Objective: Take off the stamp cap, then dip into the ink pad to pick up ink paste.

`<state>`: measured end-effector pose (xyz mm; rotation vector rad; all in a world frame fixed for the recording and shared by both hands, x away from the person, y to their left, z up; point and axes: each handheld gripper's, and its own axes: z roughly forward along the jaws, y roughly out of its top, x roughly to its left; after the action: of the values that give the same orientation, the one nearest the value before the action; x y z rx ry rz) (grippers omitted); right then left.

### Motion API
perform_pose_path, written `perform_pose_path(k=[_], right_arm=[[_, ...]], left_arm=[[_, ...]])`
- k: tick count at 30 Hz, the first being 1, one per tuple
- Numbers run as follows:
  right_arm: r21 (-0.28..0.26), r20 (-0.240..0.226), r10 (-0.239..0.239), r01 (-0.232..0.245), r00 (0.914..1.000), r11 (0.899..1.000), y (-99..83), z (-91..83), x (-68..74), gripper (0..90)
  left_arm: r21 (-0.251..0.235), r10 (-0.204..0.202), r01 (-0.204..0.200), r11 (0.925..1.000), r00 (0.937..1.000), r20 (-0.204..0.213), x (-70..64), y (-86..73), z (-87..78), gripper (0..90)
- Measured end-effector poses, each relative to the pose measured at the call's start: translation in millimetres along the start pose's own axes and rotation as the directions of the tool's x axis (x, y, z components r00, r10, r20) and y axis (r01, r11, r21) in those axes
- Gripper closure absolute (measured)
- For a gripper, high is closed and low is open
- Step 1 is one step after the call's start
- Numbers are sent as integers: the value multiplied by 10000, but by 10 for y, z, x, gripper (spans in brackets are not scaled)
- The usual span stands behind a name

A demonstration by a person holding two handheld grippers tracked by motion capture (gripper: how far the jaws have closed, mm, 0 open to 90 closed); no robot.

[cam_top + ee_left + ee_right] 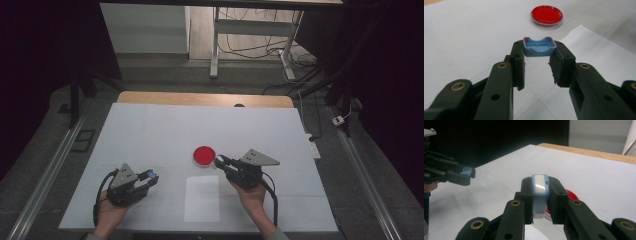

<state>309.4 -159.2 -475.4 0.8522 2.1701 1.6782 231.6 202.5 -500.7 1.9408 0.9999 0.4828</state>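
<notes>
My left gripper [148, 178] hovers at the table's near left, shut on a small blue cap-like piece [539, 47] with a curved hollow rim, gripped by its two ends. My right gripper [220, 161] is at the centre, shut on a narrow pale-blue piece with a white glossy top [539, 187]. A round red-filled dish [204, 156] lies just left of the right gripper's tips; in the right gripper view the dish [571, 194] is mostly hidden behind the jaws. From there the left gripper [468, 174] shows far left with its blue piece [466, 171].
A white sheet covers the table [150, 130], with a wooden edge [200, 98] at the far side. A smaller white paper rectangle [201, 198] lies near the front edge between my hands. Beyond the table are floor cables and a desk frame [250, 45].
</notes>
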Motion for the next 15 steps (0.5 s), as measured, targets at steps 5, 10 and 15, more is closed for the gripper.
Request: perform_pose_path(k=[5,10,15], right_arm=[[37,-18,-25,25,10000,10000,-2,3,-7,754],[52,-17,-45,45,10000,10000,-1,3,-12,755],[121,-11,-46,46,10000,9999,-3,7,-30,754]], left_arm=[[52,5,-4,10000,10000,-26,15,-12,3,652],[101,85,-85,9999,10000,-45,10,-15,13,652],[109,74,-73,9999,10000,-53,20,-13,15,652]])
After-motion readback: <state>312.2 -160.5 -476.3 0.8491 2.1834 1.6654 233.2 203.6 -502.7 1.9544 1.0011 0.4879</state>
